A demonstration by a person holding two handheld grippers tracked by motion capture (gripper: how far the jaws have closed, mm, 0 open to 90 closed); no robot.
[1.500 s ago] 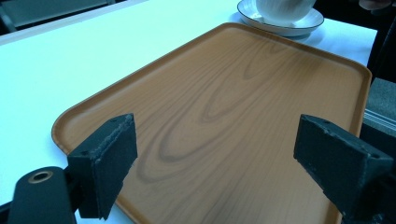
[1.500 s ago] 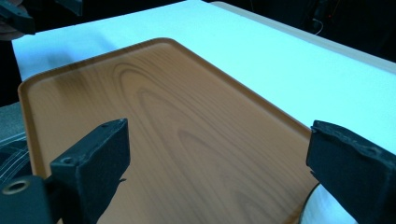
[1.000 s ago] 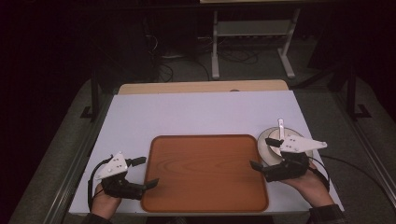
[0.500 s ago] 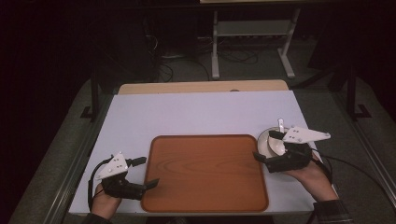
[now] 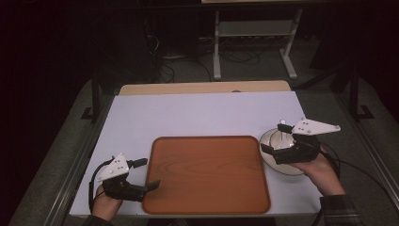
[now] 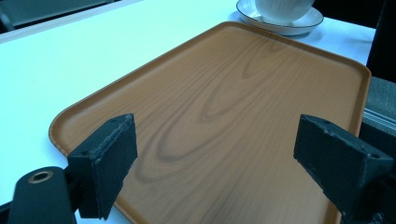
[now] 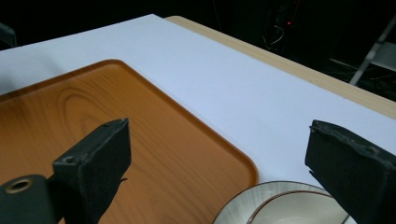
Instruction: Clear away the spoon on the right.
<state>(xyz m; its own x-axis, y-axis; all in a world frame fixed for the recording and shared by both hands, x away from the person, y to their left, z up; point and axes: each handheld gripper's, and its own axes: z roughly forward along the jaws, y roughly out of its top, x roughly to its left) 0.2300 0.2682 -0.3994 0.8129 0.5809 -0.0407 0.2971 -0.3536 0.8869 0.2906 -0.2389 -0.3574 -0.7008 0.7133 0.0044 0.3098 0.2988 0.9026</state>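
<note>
An orange-brown wood-grain tray (image 5: 207, 174) lies empty at the near middle of the white table top (image 5: 202, 113). Right of it sits a white saucer (image 5: 273, 162), and the left gripper view shows a white cup (image 6: 282, 7) standing on that saucer (image 6: 285, 25). My right gripper (image 5: 274, 137) hovers open over the saucer's left part, nothing between its jaws; its own view looks past the saucer rim (image 7: 280, 198) and the tray corner (image 7: 116, 140). My left gripper (image 5: 147, 173) is open at the tray's near left corner, its jaws astride the tray edge (image 6: 84, 116).
The far strip of the table is bare wood (image 5: 202, 88). Beyond it, on the dark floor, stand a metal frame (image 5: 254, 33) and loose cables. A cable trails from the right gripper off the table's right side.
The right gripper has drifted a little farther away and to the right over the saucer. The left gripper and the tray have stayed still.
</note>
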